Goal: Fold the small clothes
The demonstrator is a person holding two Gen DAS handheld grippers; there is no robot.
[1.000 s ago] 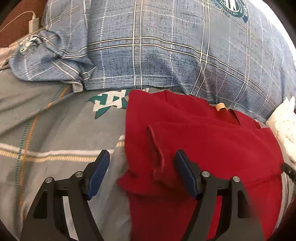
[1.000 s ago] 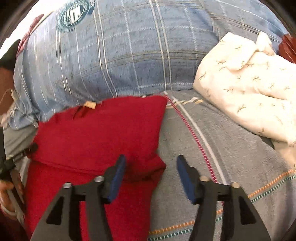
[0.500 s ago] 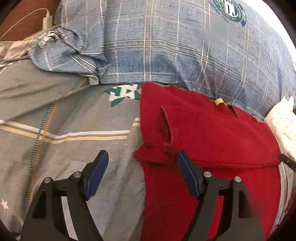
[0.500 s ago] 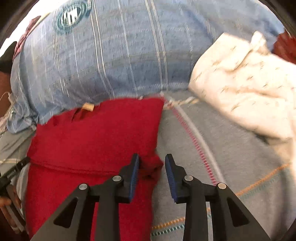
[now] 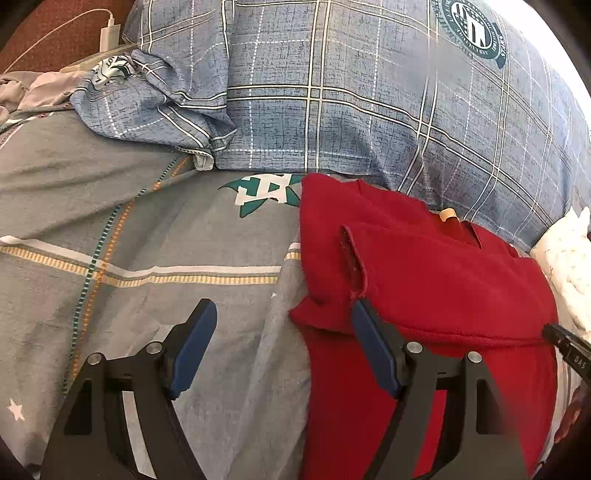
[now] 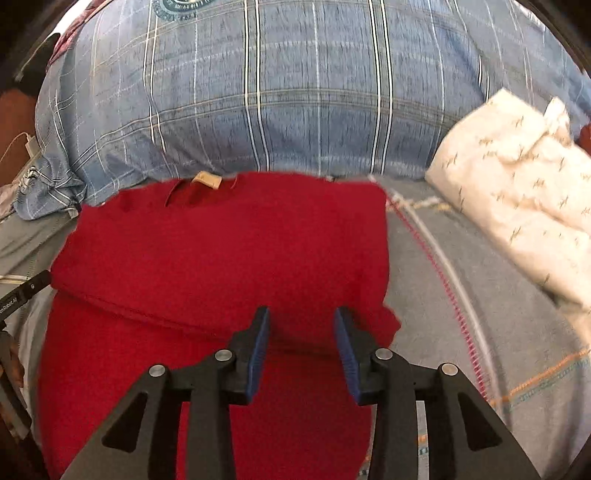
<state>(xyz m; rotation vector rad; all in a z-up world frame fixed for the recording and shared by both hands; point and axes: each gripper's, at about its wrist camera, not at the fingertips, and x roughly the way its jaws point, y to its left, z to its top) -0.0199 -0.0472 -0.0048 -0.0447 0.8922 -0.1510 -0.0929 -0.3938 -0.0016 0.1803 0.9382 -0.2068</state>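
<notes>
A red garment lies flat on the grey bedsheet, its sleeves folded inward and a tan neck label at the far end. My left gripper is open wide at the garment's left edge, its right finger over the folded sleeve corner and its left finger over bare sheet. In the right wrist view, my right gripper hovers over the middle-right of the red garment. Its jaws are opening, with only flat cloth below the gap and nothing pinched. The tip of the other gripper shows at the left edge.
A blue plaid pillow runs along the far side, right behind the garment. A folded white patterned cloth lies to the right. A crumpled plaid cloth and a charger with cable are at the far left.
The left gripper slid left, off the sleeve to the garment's edge. The right gripper narrowed at the right sleeve corner, then moved left over the garment and widened slightly.
</notes>
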